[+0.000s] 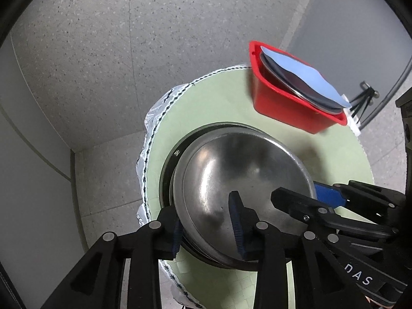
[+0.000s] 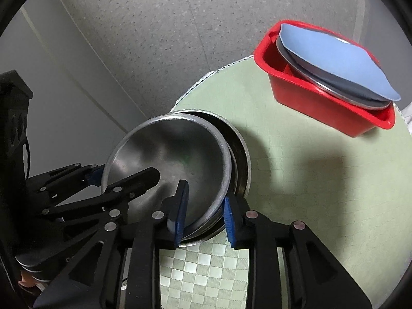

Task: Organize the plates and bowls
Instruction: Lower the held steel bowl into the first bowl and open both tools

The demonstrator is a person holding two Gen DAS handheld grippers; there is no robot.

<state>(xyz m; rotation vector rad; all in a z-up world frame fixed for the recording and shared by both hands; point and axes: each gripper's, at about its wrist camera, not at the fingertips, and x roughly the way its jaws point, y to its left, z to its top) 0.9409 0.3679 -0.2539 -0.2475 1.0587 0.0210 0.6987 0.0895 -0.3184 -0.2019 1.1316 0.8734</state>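
The left gripper (image 1: 207, 221) has its two blue-padded fingers set astride the near rim of the top steel bowl (image 1: 239, 177), one pad outside the wall and one inside the hollow. A gap shows between the pads and the metal, so the jaws stand released around the rim rather than clenched on it. The right gripper (image 2: 204, 211) straddles the opposite rim of the same bowl in the same way, jaws parted, with no firm pinch to be seen.

The top steel bowl sits tilted in a stack of bowls (image 2: 240, 159) directly ahead of both sets of jaws, on a round table with a pale green checked cloth (image 2: 296, 180). Beyond the jaws and off to the right stands a red plastic tub (image 1: 285, 108), near the table's far edge. In it lean a steel plate (image 2: 332, 82) and a blue plate (image 2: 329, 59), the blue one in front.

On the right gripper's arm, as seen from the left wrist, white letters read "DAS" (image 1: 359, 275); any further letters are cut off. A speckled grey floor (image 1: 128, 51) lies past the table.
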